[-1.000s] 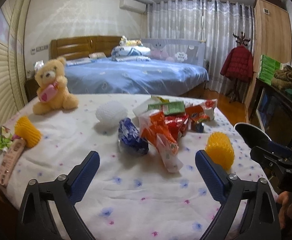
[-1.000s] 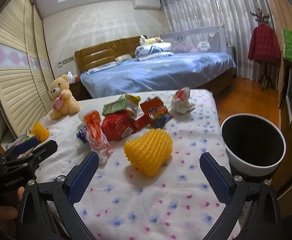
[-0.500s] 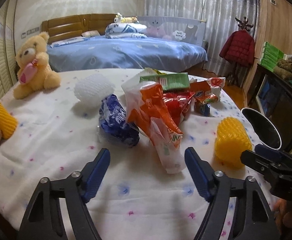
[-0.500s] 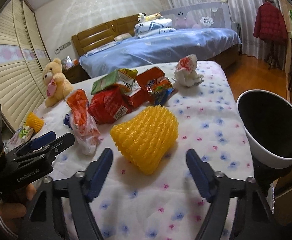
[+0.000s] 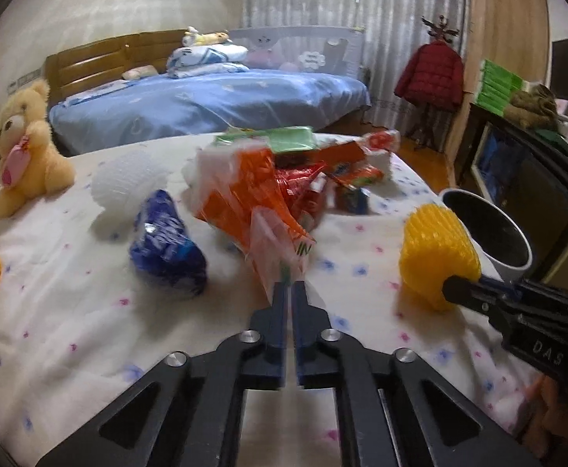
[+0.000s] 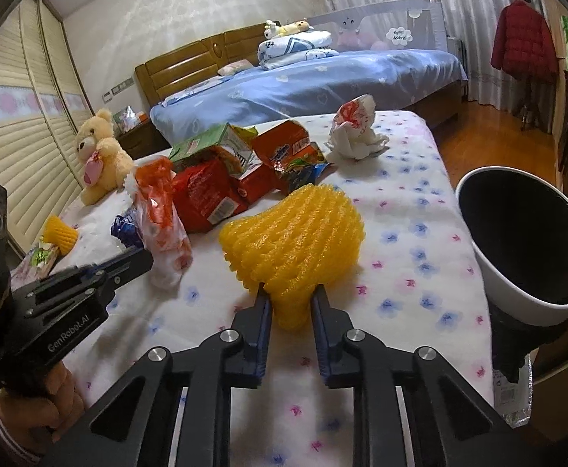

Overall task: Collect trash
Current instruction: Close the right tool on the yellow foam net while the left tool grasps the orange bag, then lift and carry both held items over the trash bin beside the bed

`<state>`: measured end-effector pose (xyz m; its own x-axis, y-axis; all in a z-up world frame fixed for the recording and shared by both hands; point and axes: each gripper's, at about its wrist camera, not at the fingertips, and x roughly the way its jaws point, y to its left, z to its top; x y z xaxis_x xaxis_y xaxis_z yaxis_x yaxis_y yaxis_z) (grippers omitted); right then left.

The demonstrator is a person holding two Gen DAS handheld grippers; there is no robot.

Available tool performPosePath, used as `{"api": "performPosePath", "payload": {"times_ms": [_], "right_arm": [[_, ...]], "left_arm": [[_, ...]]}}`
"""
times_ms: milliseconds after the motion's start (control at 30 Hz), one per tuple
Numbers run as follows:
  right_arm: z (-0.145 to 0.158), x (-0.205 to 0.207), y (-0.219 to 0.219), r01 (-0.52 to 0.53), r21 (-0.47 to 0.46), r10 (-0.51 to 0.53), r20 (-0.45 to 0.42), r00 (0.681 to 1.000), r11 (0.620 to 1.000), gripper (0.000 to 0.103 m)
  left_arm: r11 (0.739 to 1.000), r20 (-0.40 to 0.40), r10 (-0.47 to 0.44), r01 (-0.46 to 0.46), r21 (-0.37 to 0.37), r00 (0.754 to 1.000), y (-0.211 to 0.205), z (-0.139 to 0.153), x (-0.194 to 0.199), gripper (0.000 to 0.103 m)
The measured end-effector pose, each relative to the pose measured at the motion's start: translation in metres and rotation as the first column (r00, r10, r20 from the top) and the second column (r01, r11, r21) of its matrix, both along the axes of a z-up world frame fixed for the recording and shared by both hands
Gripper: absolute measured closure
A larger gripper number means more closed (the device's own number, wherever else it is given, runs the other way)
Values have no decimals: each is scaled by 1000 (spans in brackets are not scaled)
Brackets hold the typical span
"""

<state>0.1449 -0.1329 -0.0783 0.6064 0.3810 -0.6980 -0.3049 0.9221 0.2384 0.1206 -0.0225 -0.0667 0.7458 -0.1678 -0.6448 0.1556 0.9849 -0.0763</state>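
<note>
Blue bed [image 6: 315,81], grey curtains [image 5: 303,0], wood floor [image 6: 490,132]

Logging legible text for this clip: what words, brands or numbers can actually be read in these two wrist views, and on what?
"GenRobot.AI": on the left gripper body, right wrist view.
"DAS": on the right gripper body, left wrist view; more letters may be cut off.
"IN": partial print on the orange-and-clear bag, rest unreadable.
Red snack packet: print and barcode label too small to read.
Orange snack wrapper: logo blurred.
Bed rail sign: script unreadable.
</note>
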Motion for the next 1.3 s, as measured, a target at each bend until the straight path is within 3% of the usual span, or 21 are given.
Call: {"api": "performPosePath", "payload": {"times_ms": [367, 467, 533, 700, 867, 900, 933, 1300], "right_arm": [[15, -6, -28, 48, 40, -50, 32, 998, 998, 85], [15, -6, -35, 58, 52, -59, 27, 998, 997, 85], [14, -6, -39, 63, 59, -64, 19, 998, 996, 85], [11, -5, -43, 73, 67, -74, 8, 997, 995, 85], [8, -1, -46, 77, 71, -77, -2, 997, 994, 85], [8, 0, -47, 79, 72, -79, -3, 997, 994, 85], [7, 0, -48, 82, 73, -81, -4, 997, 994, 85], [8, -6, -67, 107, 87, -107, -3, 994, 990, 85]], "left_arm": [[998, 36, -51, 50, 24, 998, -17, 14, -22, 103], [1000, -16, 0, 0, 7, 1000, -8, 9, -17, 93], [999, -38, 40, -40, 9, 998, -4, 6, -12, 77], [997, -80, 79, -79, 7, 994, -2, -1, 3, 57], [993, -131, 117, -119, -7, 984, 0, -10, 26, 58], [993, -140, 112, -116, -23, 984, 2, -11, 30, 69], [993, -145, 106, -112, -34, 984, 2, -12, 34, 70], [1000, -61, -17, 16, -16, 998, -29, 5, 10, 77]]}}
